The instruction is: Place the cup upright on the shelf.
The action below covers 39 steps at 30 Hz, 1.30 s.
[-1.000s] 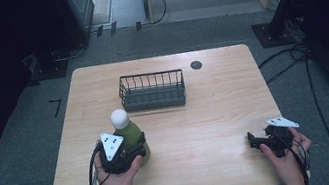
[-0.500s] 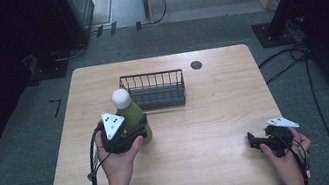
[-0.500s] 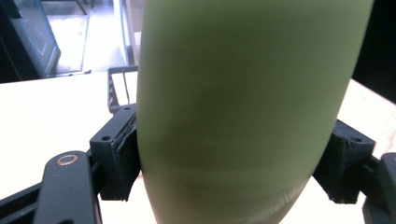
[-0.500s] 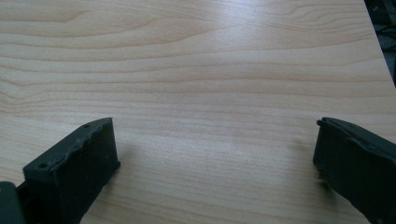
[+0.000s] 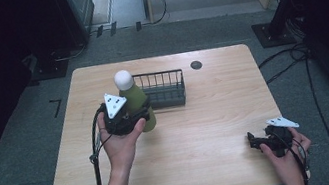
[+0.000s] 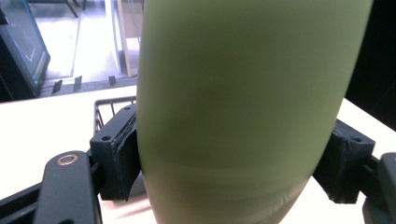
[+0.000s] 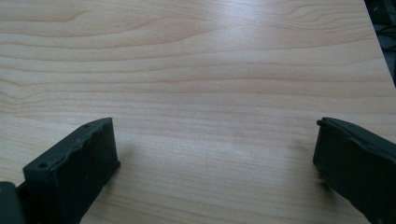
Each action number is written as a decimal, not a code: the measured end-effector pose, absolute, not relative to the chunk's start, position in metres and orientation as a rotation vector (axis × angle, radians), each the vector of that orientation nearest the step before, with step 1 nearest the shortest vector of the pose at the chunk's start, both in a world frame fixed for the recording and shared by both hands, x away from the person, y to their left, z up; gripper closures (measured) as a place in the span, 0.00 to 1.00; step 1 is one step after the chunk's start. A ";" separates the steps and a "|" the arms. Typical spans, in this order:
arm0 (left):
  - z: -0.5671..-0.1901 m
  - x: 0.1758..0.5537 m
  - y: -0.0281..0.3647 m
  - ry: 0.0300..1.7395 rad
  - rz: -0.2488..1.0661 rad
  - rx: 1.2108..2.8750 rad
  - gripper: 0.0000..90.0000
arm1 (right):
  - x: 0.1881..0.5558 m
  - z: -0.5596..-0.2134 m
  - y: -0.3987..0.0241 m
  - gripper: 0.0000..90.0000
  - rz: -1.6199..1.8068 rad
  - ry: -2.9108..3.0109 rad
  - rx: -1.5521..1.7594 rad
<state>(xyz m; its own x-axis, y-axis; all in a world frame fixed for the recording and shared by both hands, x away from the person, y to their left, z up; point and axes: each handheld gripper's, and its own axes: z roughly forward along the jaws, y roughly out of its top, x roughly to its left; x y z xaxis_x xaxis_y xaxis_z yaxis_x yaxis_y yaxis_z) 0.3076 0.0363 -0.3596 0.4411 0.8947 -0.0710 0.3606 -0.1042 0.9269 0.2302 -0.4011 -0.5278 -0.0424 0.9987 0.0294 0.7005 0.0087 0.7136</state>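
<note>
- The green bottle [image 5: 138,106] with a white cap [image 5: 123,79] stands upright in the grip of the left gripper [image 5: 131,118], at about 9 o'clock of the worktop's centre and just off the wire basket's near-left corner.
- In the left gripper view the bottle's body [image 6: 243,107] sits between both black jaws, whose pads press on its two sides; the grip is firm and low on the body.
- The high view cannot settle whether the bottle's base touches the worktop [image 5: 219,129] or hangs just above it.
- Judged progress: the pick-up is done. What is left, most likely, is carrying the bottle over the rim of the wire basket [image 5: 164,88], at about 12 o'clock of the worktop's centre, and setting it inside. The basket looks empty.
- The right gripper [image 5: 260,139] rests at about 4 o'clock, near the worktop's front right corner, well apart from the bottle. The right gripper view has its jaws standing wide apart over bare wood [image 7: 201,93], holding nothing.
- The high view gives the layout, cap and basket; the left gripper view gives the pad contact.
</note>
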 end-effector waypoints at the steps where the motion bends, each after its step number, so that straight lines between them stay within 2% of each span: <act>1: -0.355 0.311 0.034 1.097 0.659 1.675 0.25 | 0.230 -0.528 -0.401 0.00 0.784 1.794 1.738; 28: -0.316 0.349 0.026 1.085 0.671 1.618 0.25 | 0.230 -0.528 -0.401 0.00 0.784 1.793 1.741; 39: -0.313 0.370 0.022 1.104 0.746 1.581 0.25 | 0.230 -0.528 -0.401 0.00 0.784 1.793 1.741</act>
